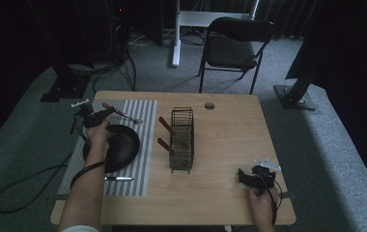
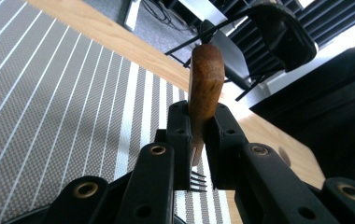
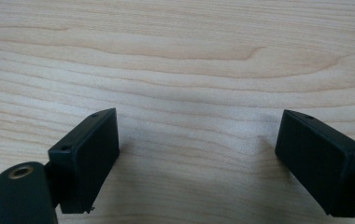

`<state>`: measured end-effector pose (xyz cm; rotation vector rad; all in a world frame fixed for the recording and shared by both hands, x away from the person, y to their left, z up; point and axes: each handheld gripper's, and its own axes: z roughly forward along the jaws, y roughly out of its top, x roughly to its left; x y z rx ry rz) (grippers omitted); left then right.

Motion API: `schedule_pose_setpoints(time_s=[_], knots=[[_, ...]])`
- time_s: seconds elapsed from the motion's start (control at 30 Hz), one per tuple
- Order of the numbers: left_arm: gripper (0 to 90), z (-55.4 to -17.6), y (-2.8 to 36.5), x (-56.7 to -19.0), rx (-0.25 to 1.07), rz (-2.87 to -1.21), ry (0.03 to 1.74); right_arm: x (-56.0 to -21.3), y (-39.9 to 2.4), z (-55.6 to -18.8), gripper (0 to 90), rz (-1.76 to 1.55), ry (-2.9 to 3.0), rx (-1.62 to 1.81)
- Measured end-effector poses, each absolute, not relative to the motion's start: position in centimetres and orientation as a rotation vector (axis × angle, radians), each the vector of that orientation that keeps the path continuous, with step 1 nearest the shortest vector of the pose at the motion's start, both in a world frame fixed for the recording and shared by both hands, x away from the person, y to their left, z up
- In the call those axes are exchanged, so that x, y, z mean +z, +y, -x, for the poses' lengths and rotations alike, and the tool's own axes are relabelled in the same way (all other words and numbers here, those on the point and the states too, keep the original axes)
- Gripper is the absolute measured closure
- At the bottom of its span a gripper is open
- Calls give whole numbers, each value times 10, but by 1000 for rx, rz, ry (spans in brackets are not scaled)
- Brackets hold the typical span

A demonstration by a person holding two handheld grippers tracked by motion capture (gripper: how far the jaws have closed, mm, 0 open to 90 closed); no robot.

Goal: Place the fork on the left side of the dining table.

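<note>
The right gripper (image 1: 255,178) rests near the table's (image 1: 230,145) front edge, well right of the wire rack (image 1: 181,140), jaws spread wide over bare wood. Farther off, left of the rack, the left gripper (image 1: 94,117) is clamped on a wooden-handled fork (image 2: 205,88) above the striped mat (image 2: 63,107), beyond the black plate (image 1: 119,145). The fork's long axis points toward the rack; the left hand is likely nearer for any transfer

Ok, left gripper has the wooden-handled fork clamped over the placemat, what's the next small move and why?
Probably carry the fork right toward the wire rack. The left gripper is shut on its wooden handle, lifted over the striped placemat, and two similar handles already stand in the rack. The right gripper rests open on the table.
</note>
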<state>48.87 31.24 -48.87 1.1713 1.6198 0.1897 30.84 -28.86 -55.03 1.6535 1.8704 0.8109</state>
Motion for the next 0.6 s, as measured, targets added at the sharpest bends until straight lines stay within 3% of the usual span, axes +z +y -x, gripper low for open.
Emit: schedule_pose_setpoints(time_s=[0.6], knots=[[715, -489, 326, -512, 159, -1131, 1718, -550, -289, -308, 133, -1654, 1870, 811]])
